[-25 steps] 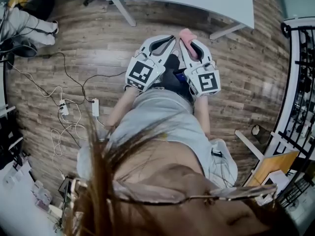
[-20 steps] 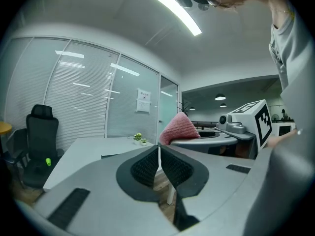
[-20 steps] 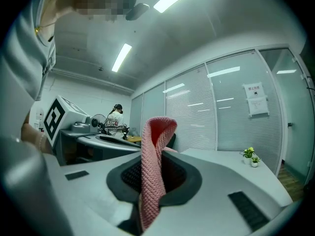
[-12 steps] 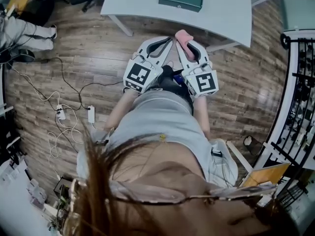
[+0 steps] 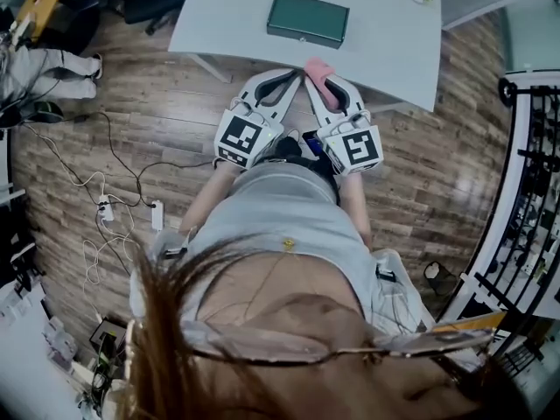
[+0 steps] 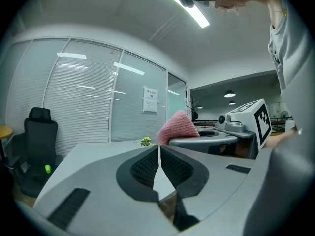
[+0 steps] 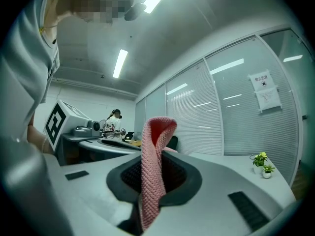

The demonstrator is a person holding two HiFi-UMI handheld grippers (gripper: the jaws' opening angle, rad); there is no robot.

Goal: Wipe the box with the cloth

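While the box (image 5: 308, 19) lay untouched on the pale table (image 5: 227, 7), ahead of both gripper tips and well apart from them, no wiping had begun as far as the views showed. The right gripper (image 7: 156, 149) was clamped on the pink cloth (image 7: 151, 181). A folded band of it was pinched between the jaws, and its loop stood up past the tips. The left gripper (image 6: 159, 154), just to the left of it, had its jaws pressed together with nothing between them. In the head view both tools were held side by side close to the person's body, their tips about at the table's near edge. Judging from this, the cloth was in hand and ready. The reach across to the box, the first contact, and every wiping stroke over its top and sides remained.
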